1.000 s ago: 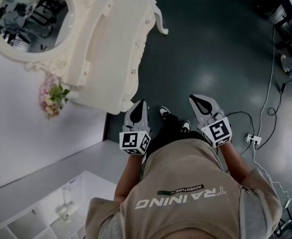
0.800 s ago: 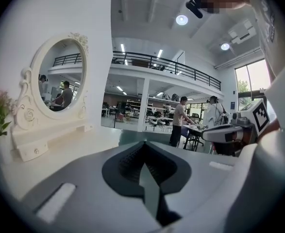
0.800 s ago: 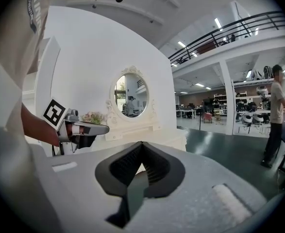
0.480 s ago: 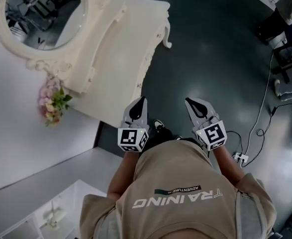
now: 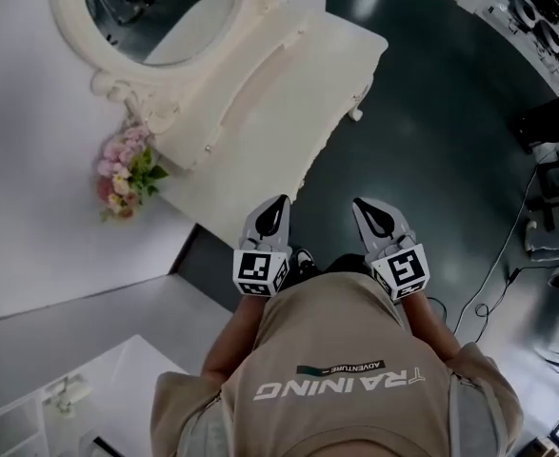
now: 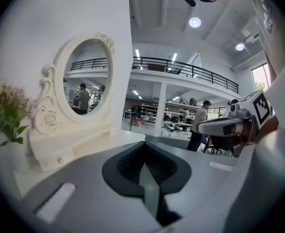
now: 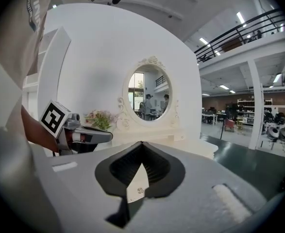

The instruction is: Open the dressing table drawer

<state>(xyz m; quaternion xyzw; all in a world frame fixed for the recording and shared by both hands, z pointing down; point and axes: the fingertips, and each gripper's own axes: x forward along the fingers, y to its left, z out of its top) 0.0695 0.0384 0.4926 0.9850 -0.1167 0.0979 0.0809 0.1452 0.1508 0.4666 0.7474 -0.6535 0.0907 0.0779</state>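
1. The dressing table [image 5: 289, 103] stands against the wall [image 5: 31, 160].
2. The mirror [image 5: 155, 12] stands at the back of the table top.
3. The flowers [image 5: 127, 174] sit left of the mirror.
4. The left gripper [image 5: 279, 203] and right gripper [image 5: 363, 206] are side by side before the table's front edge, over the floor [image 5: 431, 112].

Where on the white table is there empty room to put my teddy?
The table top is bare all along, between the little drawer shelf under the mirror and the front edge. Only the end by the flowers is crowded. The dark floor in front of the table is clear too.
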